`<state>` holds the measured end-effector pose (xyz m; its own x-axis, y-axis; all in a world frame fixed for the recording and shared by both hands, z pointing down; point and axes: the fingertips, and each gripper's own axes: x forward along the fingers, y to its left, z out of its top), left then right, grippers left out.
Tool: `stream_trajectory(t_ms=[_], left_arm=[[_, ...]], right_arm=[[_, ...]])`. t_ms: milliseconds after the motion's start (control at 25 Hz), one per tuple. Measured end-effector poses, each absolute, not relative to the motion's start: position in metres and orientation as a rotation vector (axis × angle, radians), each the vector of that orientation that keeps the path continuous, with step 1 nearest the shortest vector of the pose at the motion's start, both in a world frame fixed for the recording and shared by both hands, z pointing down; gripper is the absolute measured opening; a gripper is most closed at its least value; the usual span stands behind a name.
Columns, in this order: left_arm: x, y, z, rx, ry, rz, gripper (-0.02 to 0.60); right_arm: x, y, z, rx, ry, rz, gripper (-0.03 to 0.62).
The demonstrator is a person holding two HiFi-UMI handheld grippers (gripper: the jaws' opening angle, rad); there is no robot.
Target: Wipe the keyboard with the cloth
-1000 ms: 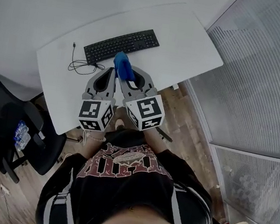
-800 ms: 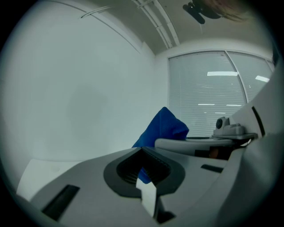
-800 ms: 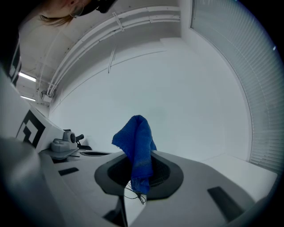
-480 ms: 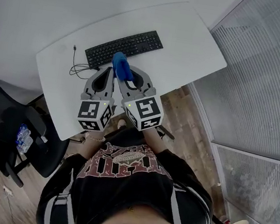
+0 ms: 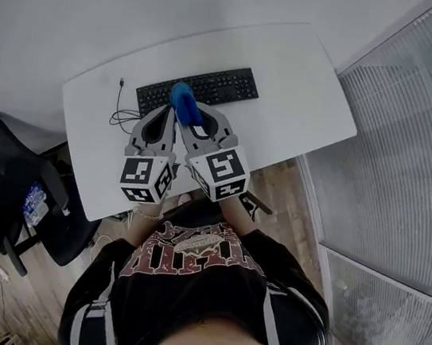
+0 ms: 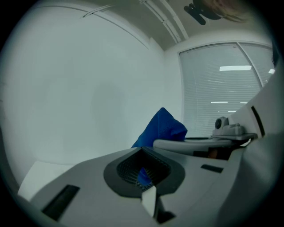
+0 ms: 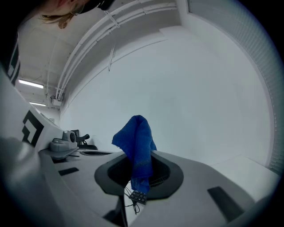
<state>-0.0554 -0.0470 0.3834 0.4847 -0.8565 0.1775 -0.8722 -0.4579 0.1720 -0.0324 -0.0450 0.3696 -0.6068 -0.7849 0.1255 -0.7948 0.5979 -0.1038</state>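
An office chair stood at the eight o'clock side of the white table. A black cable lay at the keyboard's nine o'clock. The left gripper had its jaws together, with nothing between them. Just at its three o'clock, the right gripper clamped the blue cloth, which pointed toward eleven o'clock over the keyboard's near left edge.

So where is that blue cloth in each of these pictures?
Head view: blue cloth upper middle, at the keyboard's left part, held by the right gripper.
Left gripper view: cloth just right of centre.
Right gripper view: cloth centre, upright between the fingers.
Shared landmark: white table.
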Motion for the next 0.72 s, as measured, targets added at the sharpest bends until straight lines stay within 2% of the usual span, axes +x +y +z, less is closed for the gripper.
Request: stream_trajectory(t_ms=[720], left_arm=[[-0.040, -0.090, 0.404, 2.255, -1.792, 0.110, 0.031]], right_arm=[[-0.017, -0.100, 0.386, 0.969, -2.875, 0.236, 0.064]])
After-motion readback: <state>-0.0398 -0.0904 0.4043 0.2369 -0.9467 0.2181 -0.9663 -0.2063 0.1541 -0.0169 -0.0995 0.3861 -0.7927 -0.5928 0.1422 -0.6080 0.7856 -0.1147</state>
